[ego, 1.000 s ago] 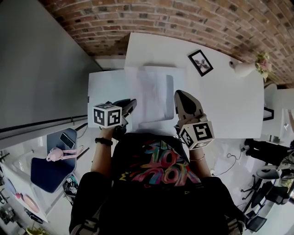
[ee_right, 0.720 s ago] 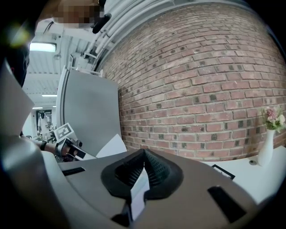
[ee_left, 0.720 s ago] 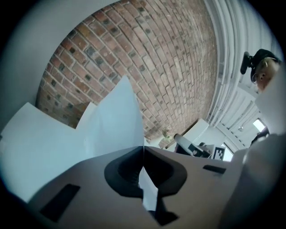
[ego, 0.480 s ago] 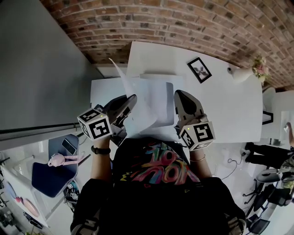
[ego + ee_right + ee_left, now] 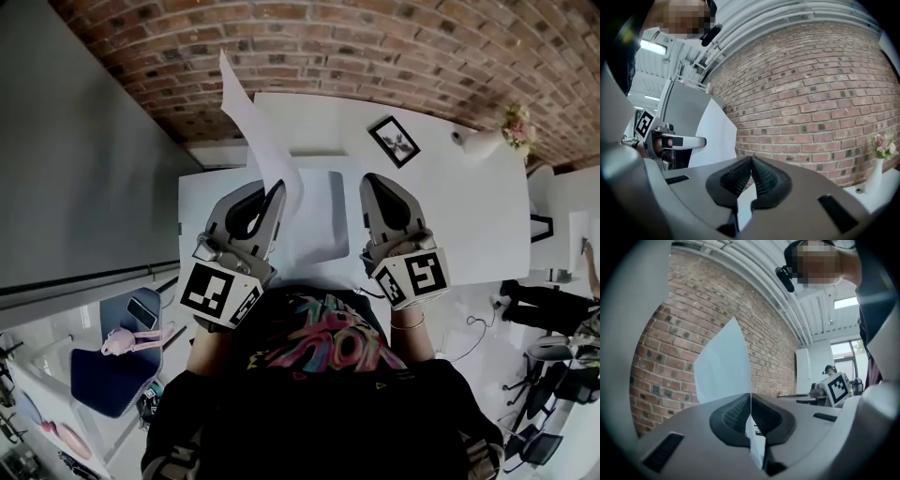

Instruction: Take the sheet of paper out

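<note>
A big red brick wall [image 5: 375, 47] stands behind a wide white table [image 5: 487, 216]. A flat pale grey sleeve [image 5: 323, 220] lies on the table, between the two grippers.

The thin white sheet of paper [image 5: 258, 131] is up in the air, above the table and in front of the bricks. It stands up tall and bends a little. The left gripper [image 5: 275, 192] has its jaws pinched tight on the bottom edge of the sheet. The left gripper view shows the sheet running right between the jaws.

The right gripper [image 5: 375, 183] is just beside the sleeve, and its jaws are pressed together.

A small black picture frame [image 5: 394, 141] lies farther back on the table. A little white vase with flowers [image 5: 483, 142] is near the table's right end.
</note>
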The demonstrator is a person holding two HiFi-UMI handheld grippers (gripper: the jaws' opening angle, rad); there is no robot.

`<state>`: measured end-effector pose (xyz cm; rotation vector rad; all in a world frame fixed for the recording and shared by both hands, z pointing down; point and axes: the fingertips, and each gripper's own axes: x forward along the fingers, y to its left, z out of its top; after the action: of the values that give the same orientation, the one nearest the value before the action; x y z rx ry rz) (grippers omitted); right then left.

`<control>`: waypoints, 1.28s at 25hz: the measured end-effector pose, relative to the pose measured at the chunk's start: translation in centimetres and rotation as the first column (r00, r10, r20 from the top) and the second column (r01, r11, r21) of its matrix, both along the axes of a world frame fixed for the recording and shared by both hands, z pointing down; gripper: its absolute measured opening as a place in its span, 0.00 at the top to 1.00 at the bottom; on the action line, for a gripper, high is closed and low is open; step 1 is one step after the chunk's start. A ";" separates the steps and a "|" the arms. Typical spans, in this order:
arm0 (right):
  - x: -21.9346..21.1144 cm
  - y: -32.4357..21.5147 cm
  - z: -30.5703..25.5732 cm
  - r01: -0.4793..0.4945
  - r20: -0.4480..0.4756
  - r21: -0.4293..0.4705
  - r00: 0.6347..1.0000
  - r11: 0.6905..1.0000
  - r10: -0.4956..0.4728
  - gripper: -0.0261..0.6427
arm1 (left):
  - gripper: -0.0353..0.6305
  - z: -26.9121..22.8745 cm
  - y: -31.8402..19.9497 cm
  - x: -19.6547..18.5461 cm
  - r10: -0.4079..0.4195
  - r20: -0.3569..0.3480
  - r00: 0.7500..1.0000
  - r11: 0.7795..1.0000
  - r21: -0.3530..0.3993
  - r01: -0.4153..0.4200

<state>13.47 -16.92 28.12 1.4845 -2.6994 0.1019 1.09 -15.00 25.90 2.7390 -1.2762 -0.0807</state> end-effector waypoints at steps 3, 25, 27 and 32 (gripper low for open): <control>0.7 0.4 -0.2 -0.017 0.002 0.004 1.000 1.000 0.017 0.93 | 0.91 -0.8 -0.1 0.1 -0.075 0.030 0.997 0.995 0.071 0.073; 2.2 1.1 0.7 -0.053 0.035 -0.010 0.998 0.999 0.053 0.94 | 0.91 0.4 -0.2 0.3 -0.164 0.040 0.986 0.983 0.087 0.160; 2.2 1.2 0.8 -0.056 0.032 -0.013 0.998 0.998 0.056 0.94 | 0.91 0.5 -0.2 0.3 -0.162 0.043 0.986 0.984 0.086 0.158; 2.4 1.2 1.2 -0.065 0.015 -0.029 0.998 0.997 0.065 0.94 | 0.91 0.7 -0.1 0.2 -0.149 0.054 0.987 0.986 0.084 0.145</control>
<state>15.85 -15.70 29.28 1.5699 -2.6503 0.1555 1.34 -15.06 26.56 2.7280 -1.5227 -0.0635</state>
